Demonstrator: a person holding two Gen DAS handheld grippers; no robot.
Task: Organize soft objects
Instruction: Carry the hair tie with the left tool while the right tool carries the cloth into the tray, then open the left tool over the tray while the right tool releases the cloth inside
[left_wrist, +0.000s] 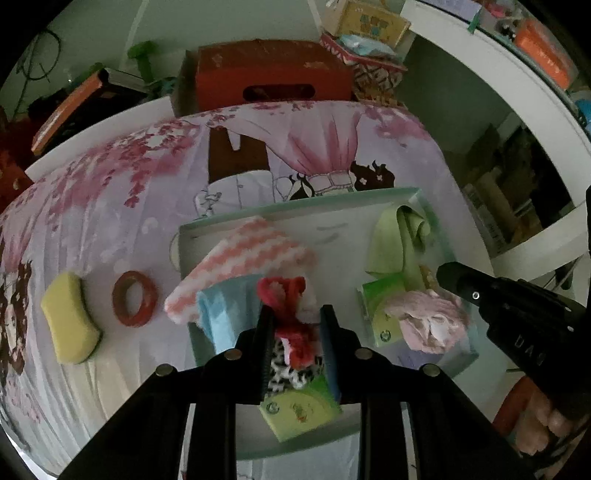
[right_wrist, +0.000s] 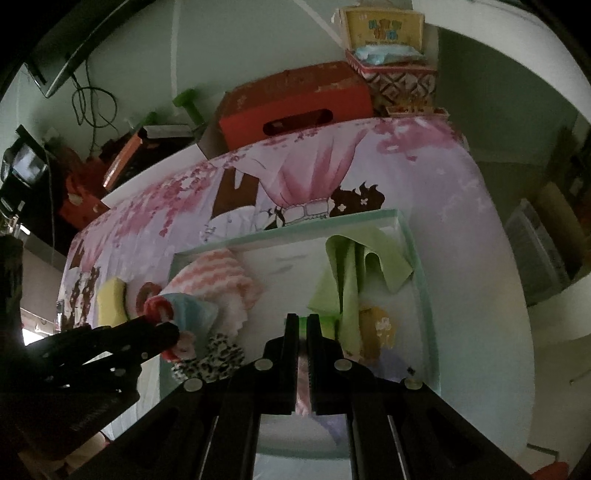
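Snagging is our worry: the left tool (left_wrist: 297, 325) is clamped on the red scrunchie (left_wrist: 291, 314) over the tray (left_wrist: 303, 212); our right tool (right_wrist: 303, 328) pinches the pink cloth (left_wrist: 432, 321) nearby, and either could drag neighbouring cloths out.

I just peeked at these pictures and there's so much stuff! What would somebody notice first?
Probably the red fluffy scrunchie pinched in the left gripper, right in the middle, above the pale tray. Next, the pink-and-white striped cloth in the tray's left part, and the green cloth draped in its far right corner. Outside the tray, on the flowery pink sheet, lie a yellow sponge and a red ring.
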